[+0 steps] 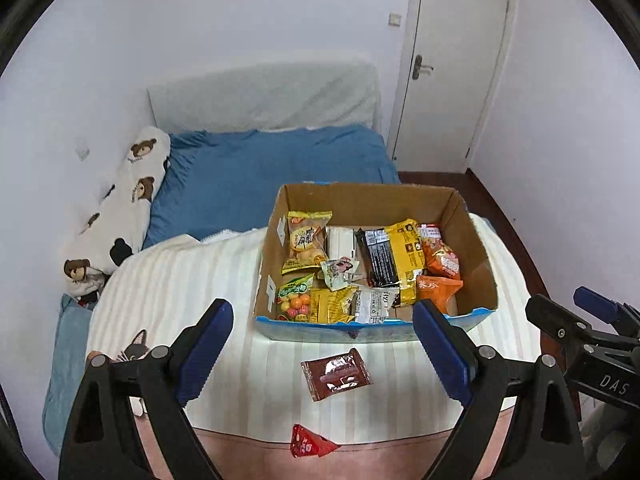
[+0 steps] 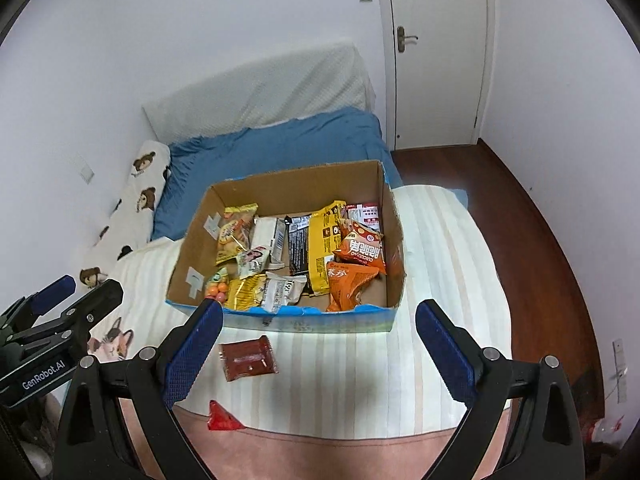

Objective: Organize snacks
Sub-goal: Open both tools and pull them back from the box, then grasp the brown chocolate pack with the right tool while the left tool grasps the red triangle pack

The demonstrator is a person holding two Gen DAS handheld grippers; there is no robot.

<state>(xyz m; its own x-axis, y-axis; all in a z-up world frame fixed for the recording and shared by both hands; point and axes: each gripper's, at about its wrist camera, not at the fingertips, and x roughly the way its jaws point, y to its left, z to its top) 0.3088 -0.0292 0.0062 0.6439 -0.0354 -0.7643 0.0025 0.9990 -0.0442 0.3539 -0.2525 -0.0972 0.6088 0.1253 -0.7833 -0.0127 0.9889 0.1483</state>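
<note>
A cardboard box full of several snack packets stands on the striped white blanket. In front of it lies a brown packet. Nearer, at the blanket's edge, lies a small red triangular packet. My left gripper is open and empty, above the brown packet, which lies between its fingers. My right gripper is open and empty, with the brown packet by its left finger. Each gripper shows at the edge of the other's view.
The blanket lies on a bed with a blue sheet and a bear-print pillow at the left. A pink cover is at the near edge. Dark wood floor and a white door are to the right.
</note>
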